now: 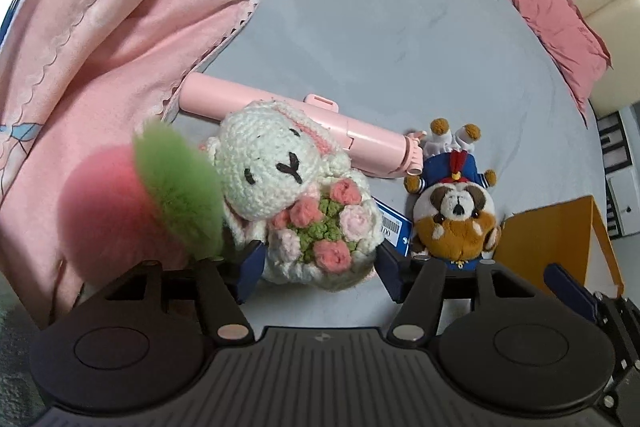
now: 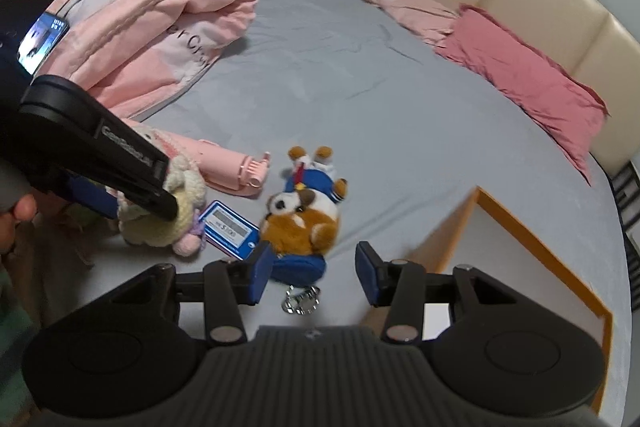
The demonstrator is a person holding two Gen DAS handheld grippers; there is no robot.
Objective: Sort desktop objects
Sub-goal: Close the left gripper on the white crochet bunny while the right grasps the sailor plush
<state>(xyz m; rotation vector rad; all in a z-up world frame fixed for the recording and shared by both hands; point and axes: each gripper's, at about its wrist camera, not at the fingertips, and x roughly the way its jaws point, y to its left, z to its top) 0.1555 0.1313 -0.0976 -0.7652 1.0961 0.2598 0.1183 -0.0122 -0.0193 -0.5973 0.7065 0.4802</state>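
Note:
A white crochet bunny [image 1: 280, 171] with a flower bouquet lies on the grey bedsheet [image 1: 400, 47]. Its bouquet end sits between the fingers of my left gripper [image 1: 320, 271], which stands open with a blue pad close on each side. Beside it lies a brown-and-white dog plush [image 1: 456, 215] in a blue sailor suit. In the right wrist view that dog plush [image 2: 304, 223] lies just ahead of my right gripper [image 2: 316, 275], which is open. Its keyring [image 2: 300, 301] rests between the fingers, and the left pad sits next to the plush's blue end.
A fluffy pink peach toy [image 1: 112, 211] with a green leaf lies left of the bunny. Behind are a pink tube-shaped gadget [image 1: 320, 123] and a blue price tag [image 2: 230, 229]. An orange-rimmed box [image 2: 532, 235] stands at the right. Pink quilt [image 2: 160, 27], phone [image 2: 42, 41], pillows [image 2: 528, 79] lie around.

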